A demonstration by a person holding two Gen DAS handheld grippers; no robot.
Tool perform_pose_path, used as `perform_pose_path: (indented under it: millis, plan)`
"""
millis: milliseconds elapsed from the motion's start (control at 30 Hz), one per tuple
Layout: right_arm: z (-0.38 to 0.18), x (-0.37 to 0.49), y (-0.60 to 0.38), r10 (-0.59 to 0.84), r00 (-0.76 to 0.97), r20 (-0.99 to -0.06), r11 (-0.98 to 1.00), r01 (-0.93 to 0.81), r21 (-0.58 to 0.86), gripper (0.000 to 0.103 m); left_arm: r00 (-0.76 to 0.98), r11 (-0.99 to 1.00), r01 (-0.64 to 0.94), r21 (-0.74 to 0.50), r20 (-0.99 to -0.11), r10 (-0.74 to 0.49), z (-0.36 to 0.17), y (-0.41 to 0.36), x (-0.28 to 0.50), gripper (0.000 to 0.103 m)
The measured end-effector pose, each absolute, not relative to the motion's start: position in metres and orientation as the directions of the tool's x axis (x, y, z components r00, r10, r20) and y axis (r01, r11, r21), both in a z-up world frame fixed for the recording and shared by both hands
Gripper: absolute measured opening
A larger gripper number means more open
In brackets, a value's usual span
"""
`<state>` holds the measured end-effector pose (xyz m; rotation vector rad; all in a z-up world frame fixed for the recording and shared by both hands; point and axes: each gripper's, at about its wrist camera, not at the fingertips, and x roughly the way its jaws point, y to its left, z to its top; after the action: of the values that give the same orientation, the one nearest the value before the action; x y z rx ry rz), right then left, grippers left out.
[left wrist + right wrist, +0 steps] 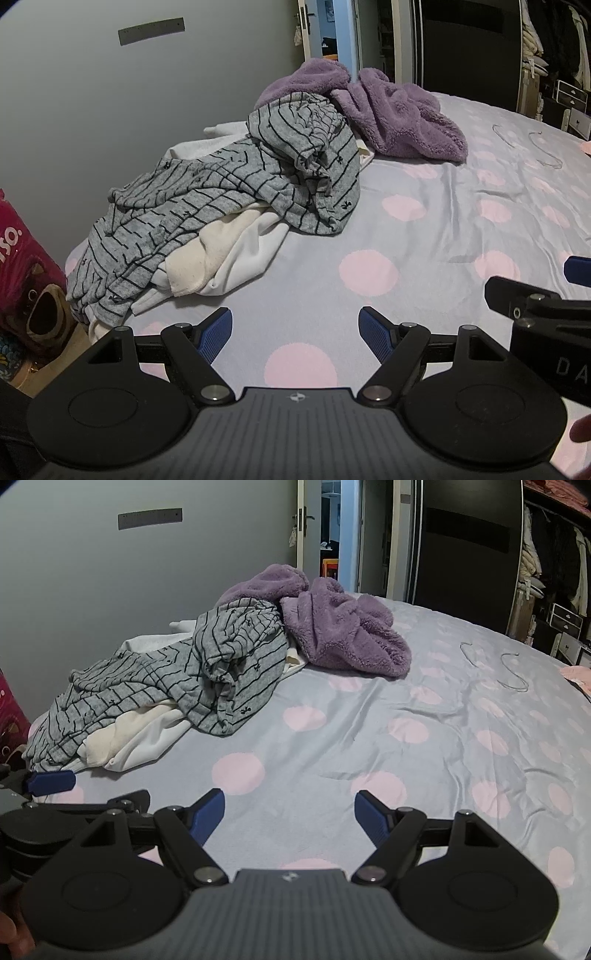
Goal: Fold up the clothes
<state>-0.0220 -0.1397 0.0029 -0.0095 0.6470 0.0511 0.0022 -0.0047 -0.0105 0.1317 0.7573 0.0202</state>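
**Both grippers poised over the bed, laundry heap untouched**

The bed (369, 738) fills nearly everything here, its grey sheet dotted with big pink circles and creased toward three o'clock. Behind it stands a pale wall (92, 590), with an open door (332, 546) at twelve o'clock and a dark wardrobe (469, 554) at one o'clock.

On to the clothes, piled at about ten o'clock on the bed in both views. On top sprawls a grey striped garment (229, 184), crumpled and draped over a white garment (236, 254) whose cream lining peeks out at the near edge. Touching the heap on its far side, toward twelve o'clock, lies a fluffy purple garment (399, 114), bunched up. Nothing is folded yet.

Now the tools. The left gripper (295, 332) hangs above bare sheet, its blue fingers (216, 334) spread wide and holding nothing; the heap's near edge sits just past its left finger. The right gripper (290, 814) is likewise splayed wide and empty, over the sheet and well apart from the clothes. The two sit side by side, each showing at the edge of the other's view.

Smallest of all, a thin wire (511, 675) curls on the sheet at two o'clock.
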Motion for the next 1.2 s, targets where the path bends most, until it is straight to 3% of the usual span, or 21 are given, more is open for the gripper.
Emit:
perform_pose_path:
  millis: [100,400,667,1000,1067,1100,1200]
  plan:
    - [0.002,-0.021,-0.141,0.056,0.797,-0.602,0.998,-0.052,0.024,0.079,0.717,0.992,0.050,0.112,-0.696,0.043,-0.010,-0.005,0.008,0.063]
    - [0.007,-0.007,-0.154,0.056,0.782,-0.621,0.996,-0.090,-0.024,0.077,0.667,0.986,0.164,0.044,-0.741,-0.078,0.005,-0.006,0.054,0.058]
    - [0.005,0.026,-0.175,0.066,0.742,-0.667,0.992,-0.122,-0.038,0.077,0.683,0.981,0.190,0.043,-0.724,-0.100,0.000,-0.002,0.151,0.050]
    - [-0.028,0.059,-0.192,0.056,0.667,-0.743,0.992,-0.124,-0.036,0.077,0.693,0.994,0.103,0.033,-0.720,-0.048,-0.041,-0.002,0.273,0.029]
    - [-0.034,0.061,-0.192,0.059,0.652,-0.756,0.990,-0.136,-0.040,0.077,0.692,0.994,0.100,0.034,-0.721,-0.045,-0.043,-0.001,0.284,0.020]
    - [-0.036,0.061,-0.192,0.059,0.649,-0.759,0.989,-0.144,-0.046,0.077,0.698,0.993,0.106,0.042,-0.715,-0.045,-0.041,-0.001,0.286,0.009]
    - [-0.042,0.060,-0.195,0.048,0.643,-0.764,0.986,-0.154,-0.068,0.077,0.716,0.990,0.124,0.064,-0.697,-0.044,-0.036,-0.001,0.292,0.005]
